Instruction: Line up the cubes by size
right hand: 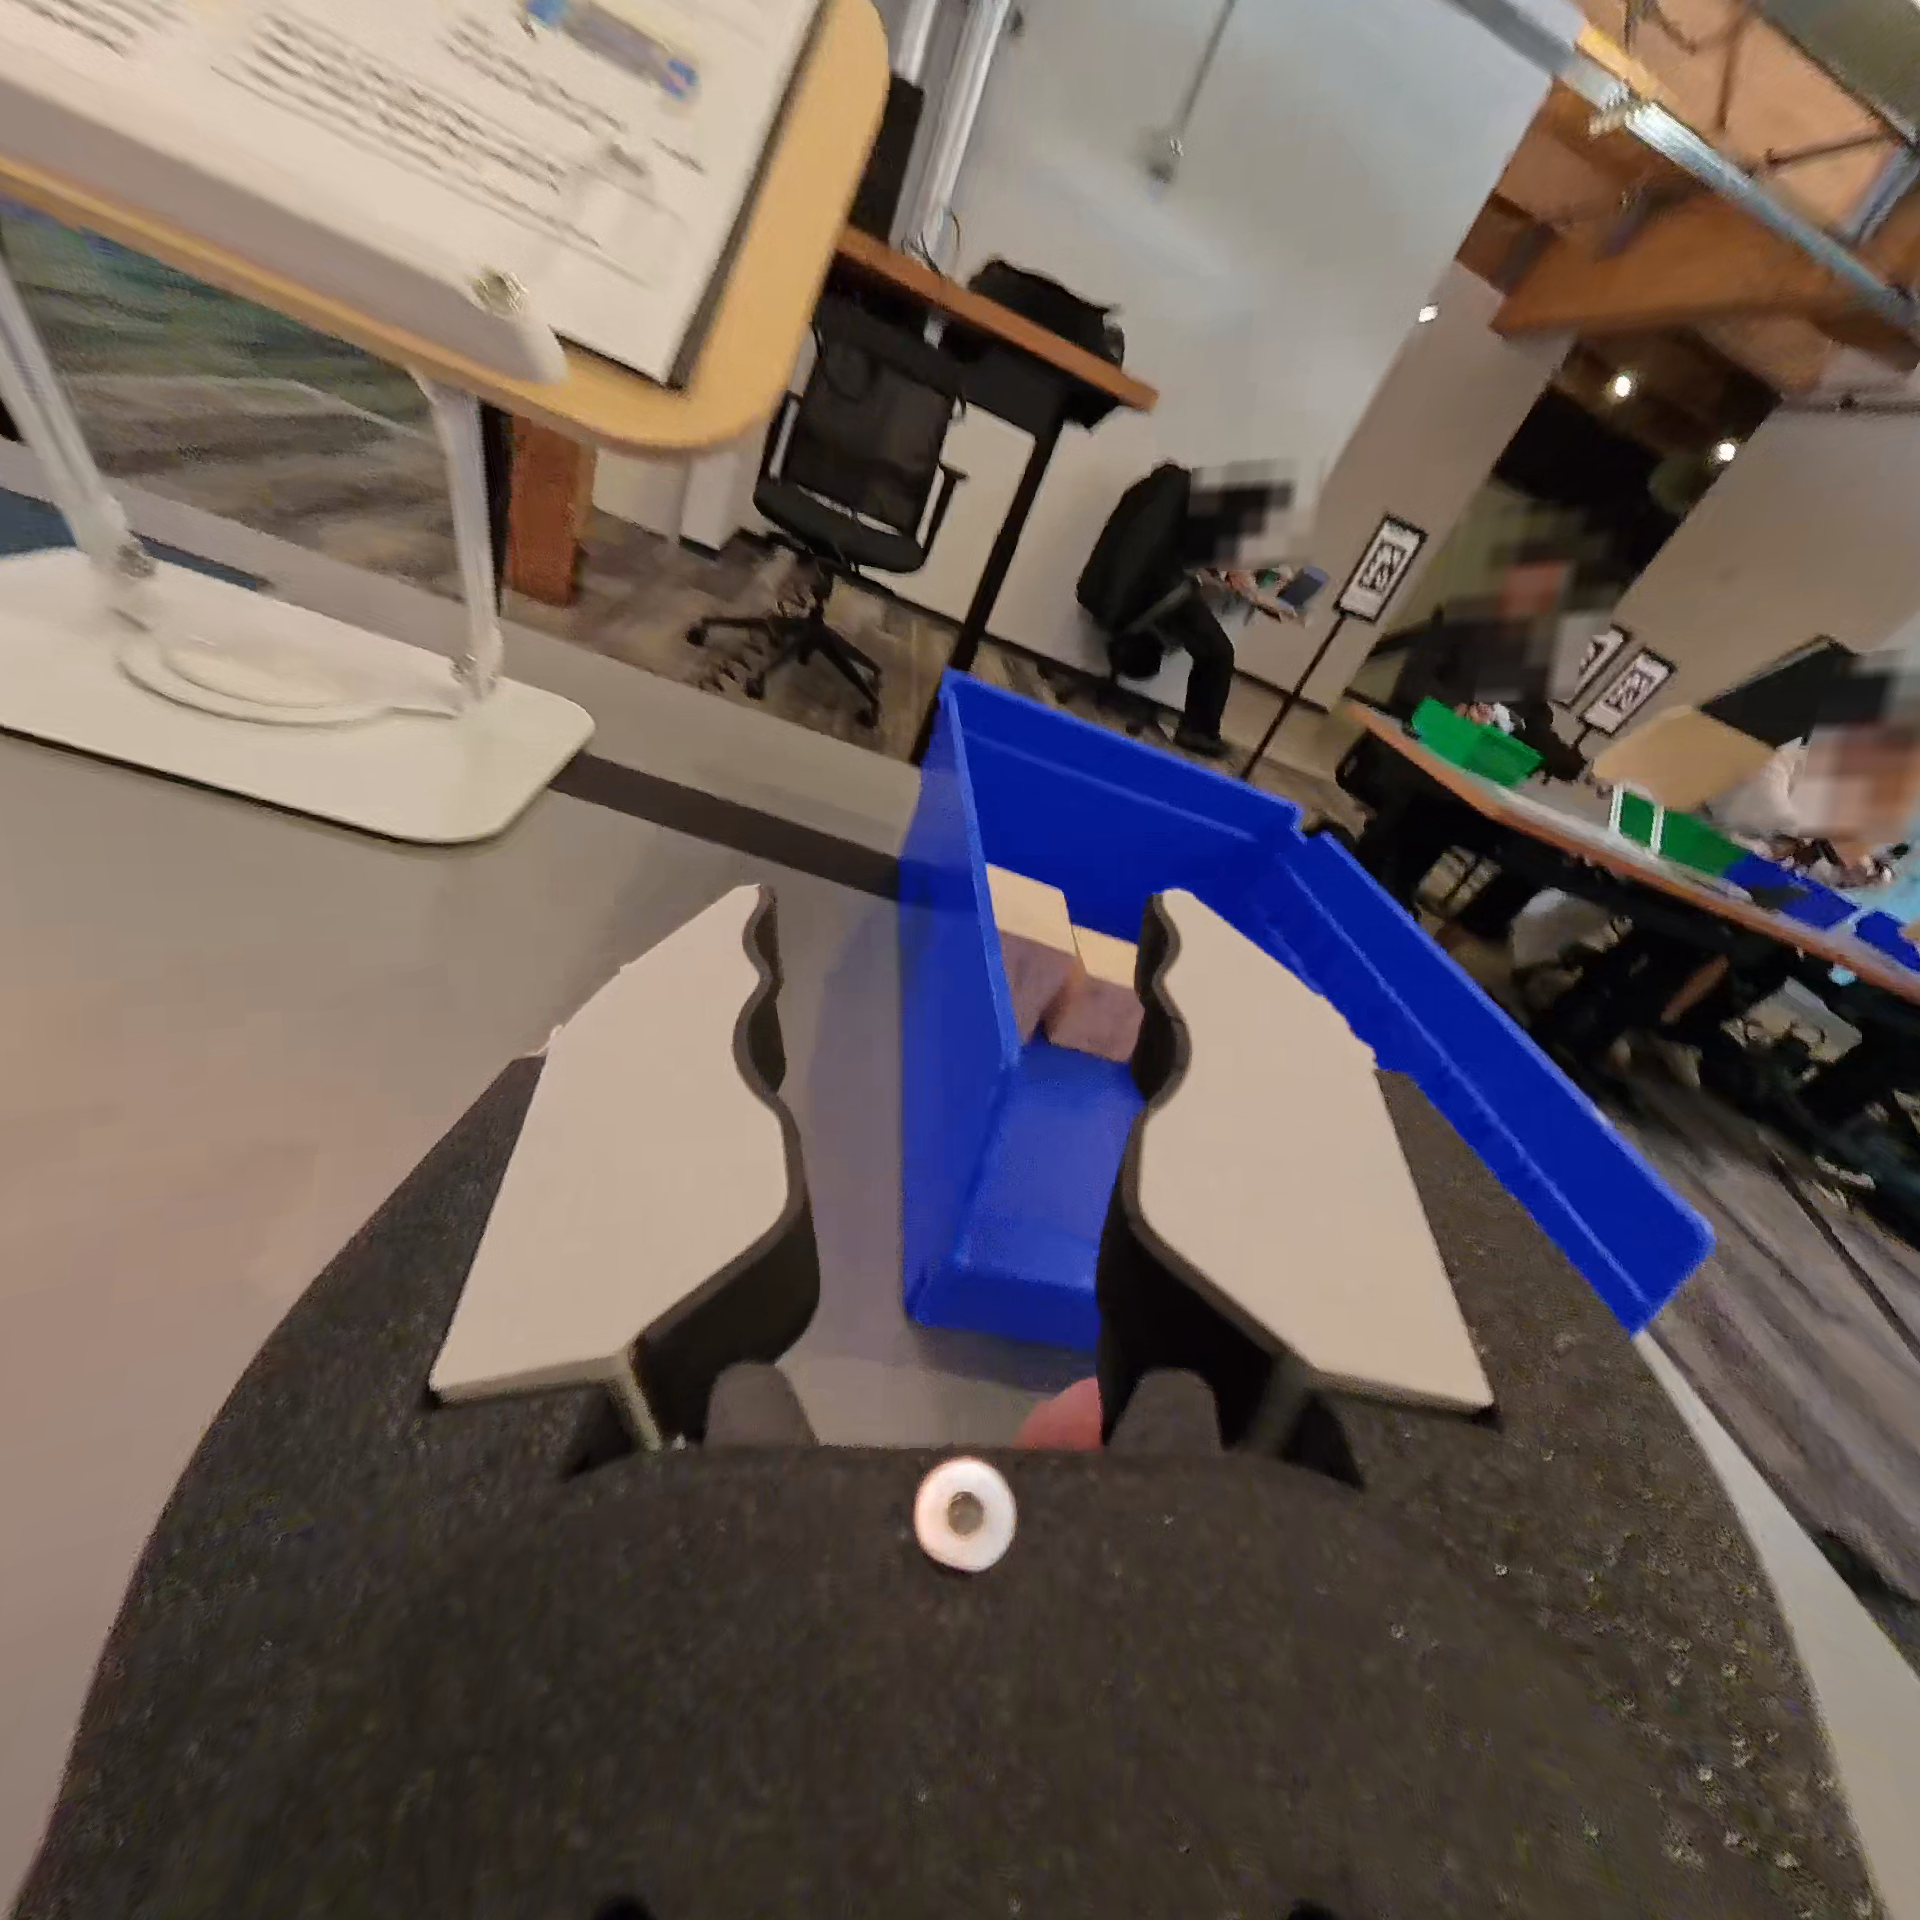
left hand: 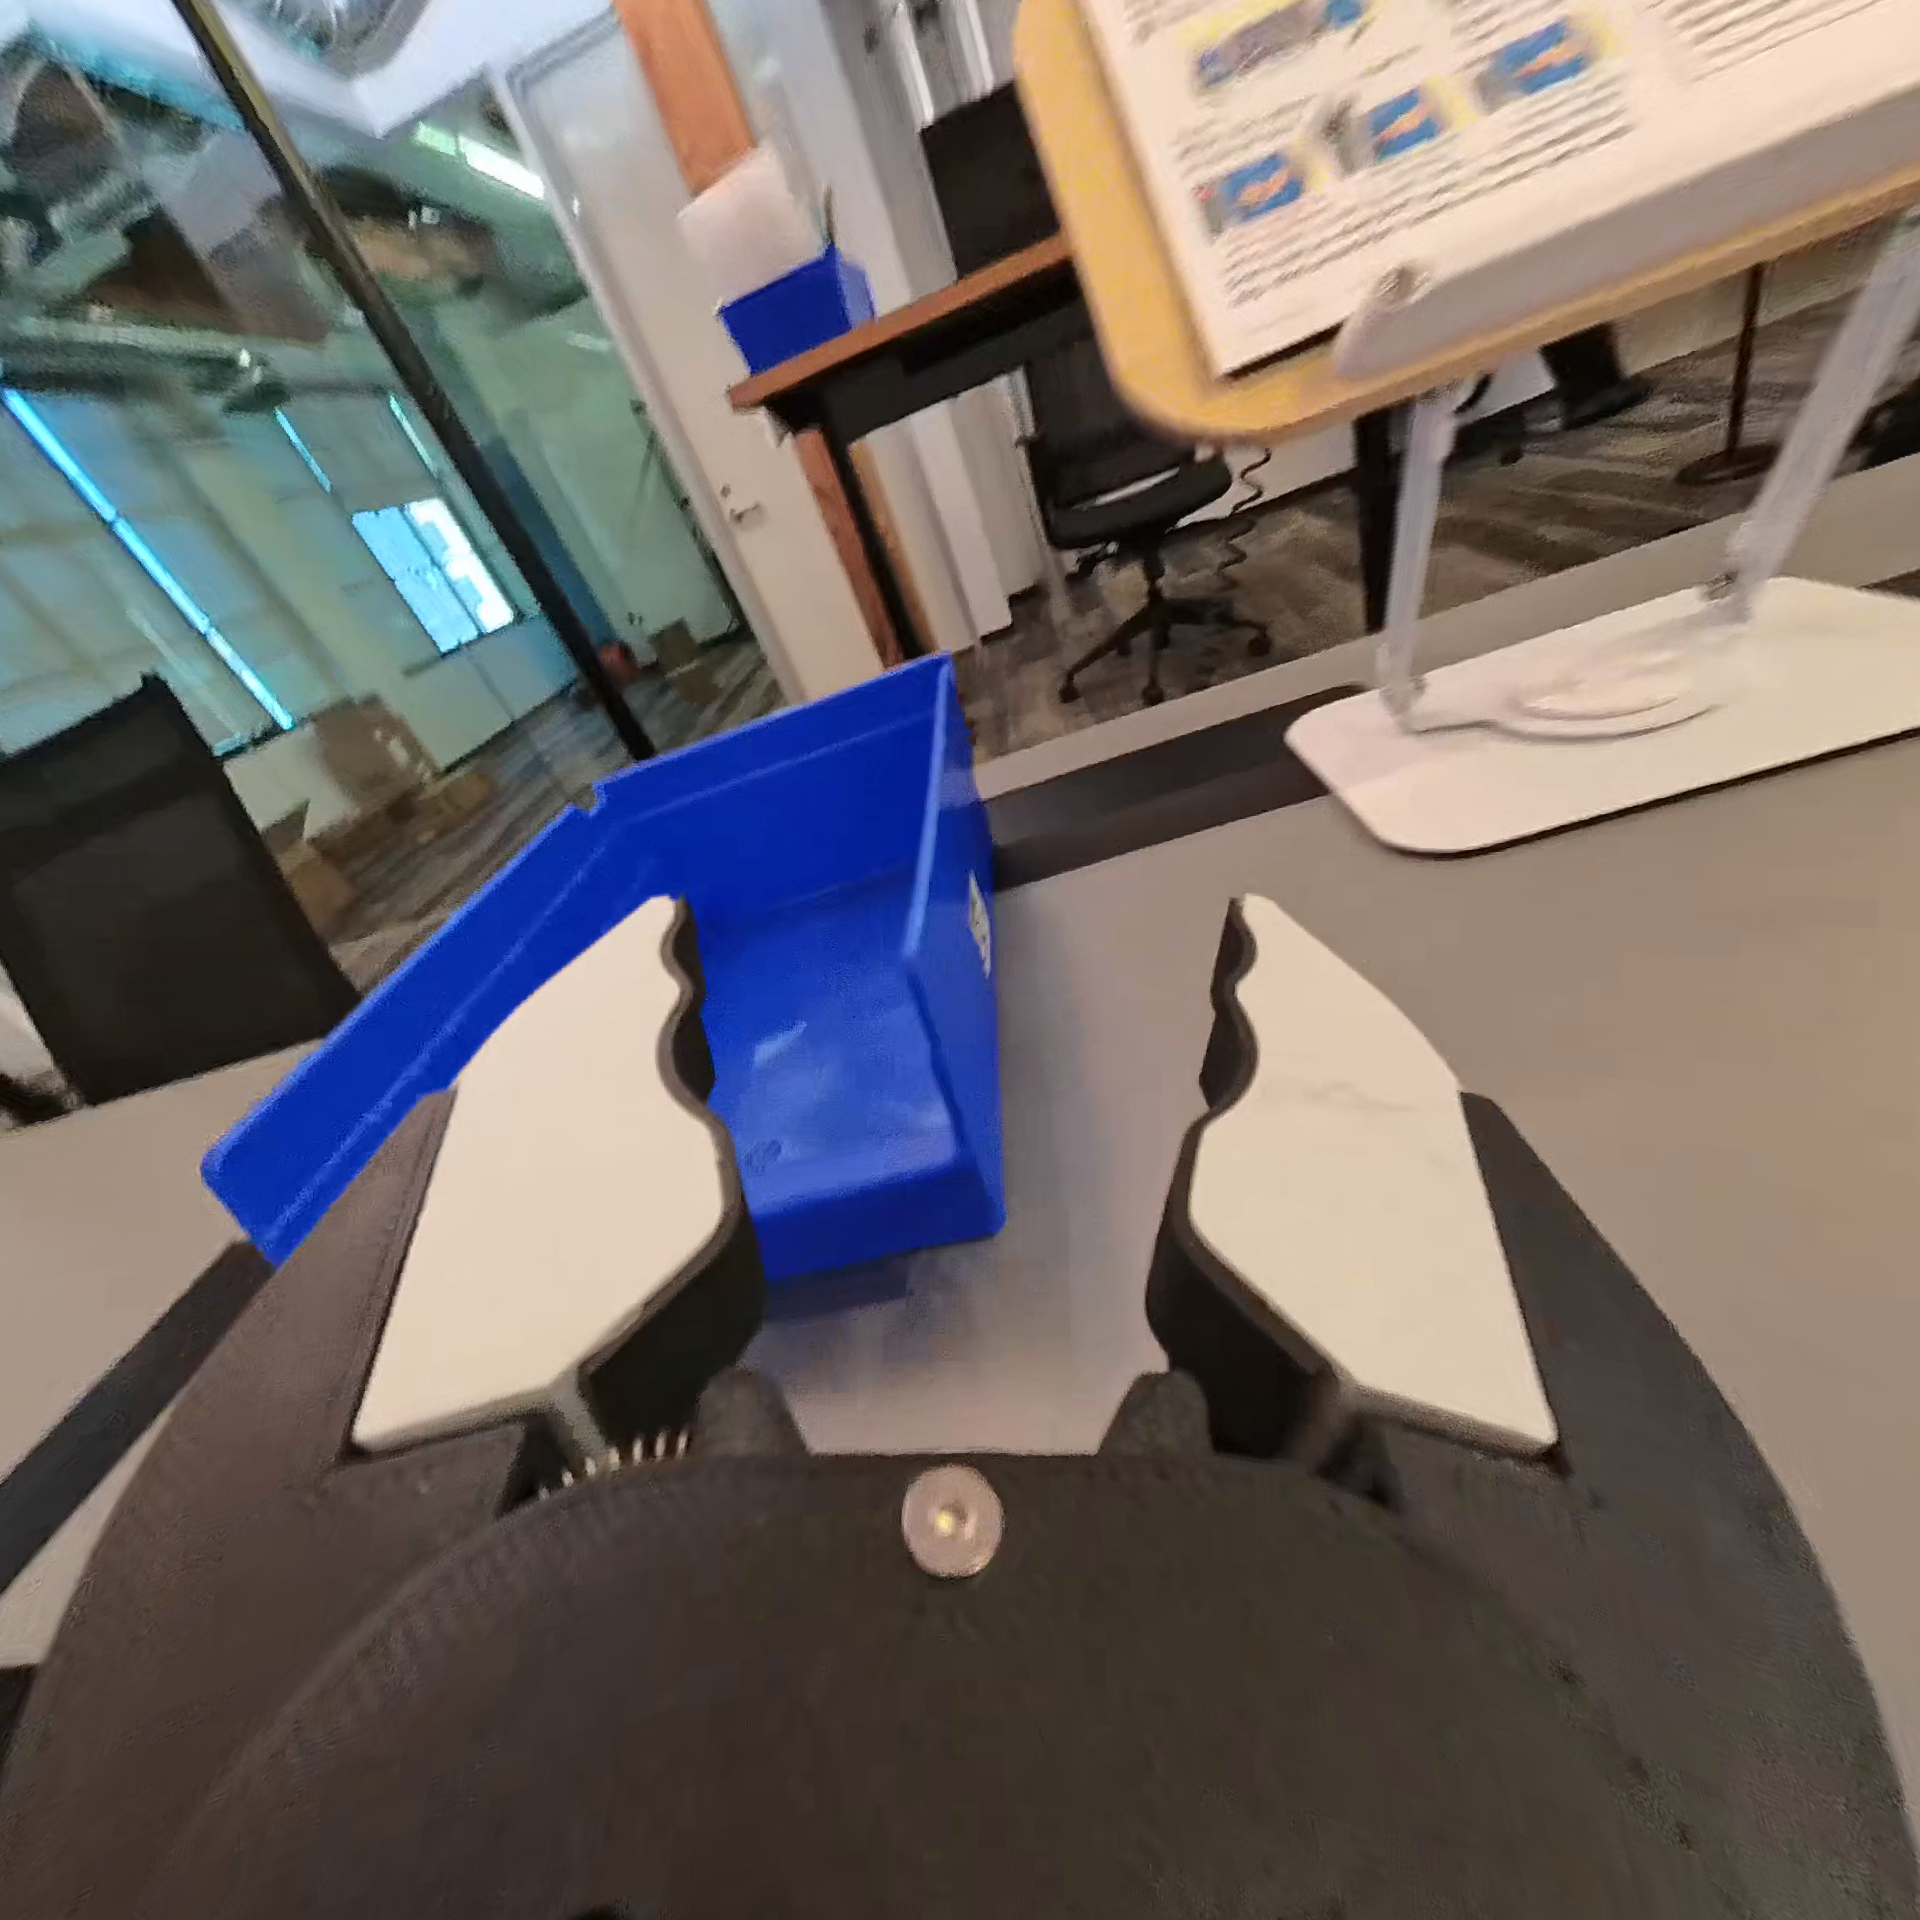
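Both my claws are spread open with nothing in them: left claw [left hand: 956, 935] over the empty blue bin [left hand: 831, 883], right claw [right hand: 961, 925] hovering at the near end of another blue bin [right hand: 1132, 810]. The wooden cubes [right hand: 1049, 966] sit inside it, jammed against the left wall. My worry is that wall: if I go in from here, a finger could catch the rim and shove the bin across the counter [right hand: 260, 987]. Both claws are tilted down and forward.
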Demonstrator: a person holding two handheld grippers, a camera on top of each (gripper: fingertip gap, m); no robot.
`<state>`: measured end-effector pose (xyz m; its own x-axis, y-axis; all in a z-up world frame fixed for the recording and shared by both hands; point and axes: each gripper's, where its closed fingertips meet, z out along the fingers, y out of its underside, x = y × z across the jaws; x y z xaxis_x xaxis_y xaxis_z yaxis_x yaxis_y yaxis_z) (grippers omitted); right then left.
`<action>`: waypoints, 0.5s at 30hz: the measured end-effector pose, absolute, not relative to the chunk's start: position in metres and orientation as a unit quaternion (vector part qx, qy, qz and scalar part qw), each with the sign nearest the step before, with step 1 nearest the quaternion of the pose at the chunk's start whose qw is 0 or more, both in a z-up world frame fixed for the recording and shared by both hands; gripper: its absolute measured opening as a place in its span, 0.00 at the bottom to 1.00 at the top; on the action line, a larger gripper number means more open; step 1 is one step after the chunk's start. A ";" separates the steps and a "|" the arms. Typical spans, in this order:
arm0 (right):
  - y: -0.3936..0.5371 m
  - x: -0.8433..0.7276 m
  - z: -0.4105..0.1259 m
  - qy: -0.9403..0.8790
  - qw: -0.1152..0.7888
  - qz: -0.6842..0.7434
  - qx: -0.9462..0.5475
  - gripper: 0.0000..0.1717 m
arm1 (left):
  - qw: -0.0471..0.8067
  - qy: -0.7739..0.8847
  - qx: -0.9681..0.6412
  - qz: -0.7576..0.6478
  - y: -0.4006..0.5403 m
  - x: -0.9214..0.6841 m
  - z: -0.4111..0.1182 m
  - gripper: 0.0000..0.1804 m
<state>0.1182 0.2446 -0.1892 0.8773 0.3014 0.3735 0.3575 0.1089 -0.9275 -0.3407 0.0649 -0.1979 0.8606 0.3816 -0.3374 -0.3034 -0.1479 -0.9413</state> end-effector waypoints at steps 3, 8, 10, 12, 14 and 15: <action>0.257 0.126 -0.210 -0.248 0.681 -0.024 -0.689 0.38 | 0.633 -0.049 -0.731 0.252 0.071 -0.358 -0.213 0.52; 0.270 0.121 -0.236 -0.261 0.648 -0.023 -0.715 0.35 | 0.602 -0.054 -0.754 0.256 0.084 -0.373 -0.230 0.51; 0.272 0.117 -0.236 -0.260 0.648 -0.021 -0.716 0.32 | 0.590 -0.053 -0.763 0.258 0.091 -0.379 -0.236 0.50; 0.275 0.117 -0.240 -0.261 0.636 -0.023 -0.726 0.30 | 0.582 -0.040 -0.767 0.269 0.098 -0.382 -0.238 0.44; 0.278 0.117 -0.241 -0.256 0.631 -0.014 -0.732 0.29 | 0.567 -0.022 -0.776 0.275 0.105 -0.381 -0.243 0.39; 0.280 0.117 -0.244 -0.258 0.622 -0.011 -0.740 0.29 | 0.563 -0.011 -0.777 0.281 0.108 -0.379 -0.245 0.36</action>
